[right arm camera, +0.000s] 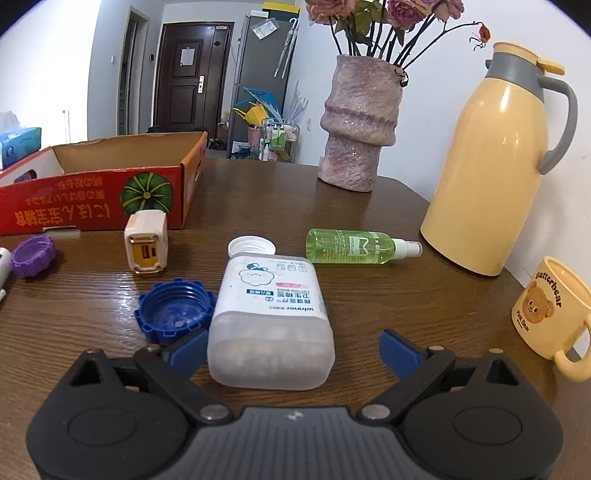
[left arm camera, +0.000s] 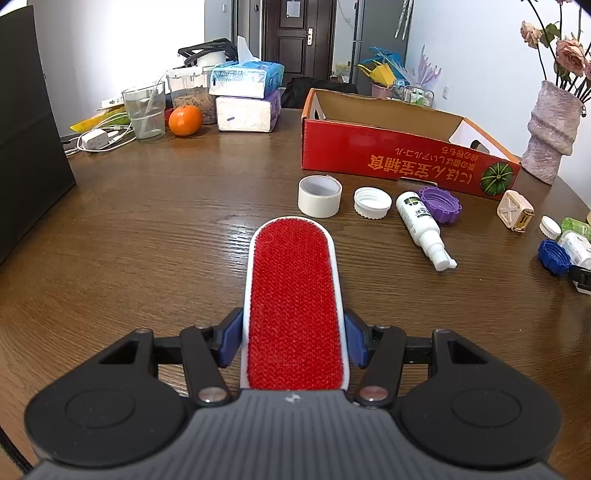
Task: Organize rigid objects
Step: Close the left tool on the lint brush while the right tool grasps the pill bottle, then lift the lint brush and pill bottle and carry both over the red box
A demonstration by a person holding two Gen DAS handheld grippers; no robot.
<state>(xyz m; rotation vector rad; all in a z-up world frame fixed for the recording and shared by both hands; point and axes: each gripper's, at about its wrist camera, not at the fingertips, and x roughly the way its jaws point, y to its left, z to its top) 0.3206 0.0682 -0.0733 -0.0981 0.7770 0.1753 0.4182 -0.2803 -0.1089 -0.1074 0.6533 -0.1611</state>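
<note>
Left gripper (left arm camera: 293, 334) pinches the brush (left arm camera: 293, 295) by its rigid white edges – light, stiff. Right gripper (right arm camera: 293, 350), jaws spread, straddles the jar (right arm camera: 271, 321) – smooth plastic, prob. slippery; grip mid-body.

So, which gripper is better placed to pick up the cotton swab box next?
The right gripper: it is open with the cotton swab box already between its fingers. The left gripper is busy, shut on the lint brush.

White walls (left arm camera: 122, 40) and a dark door (left arm camera: 295, 35) (closed) behind the wooden table (left arm camera: 166, 229).
</note>
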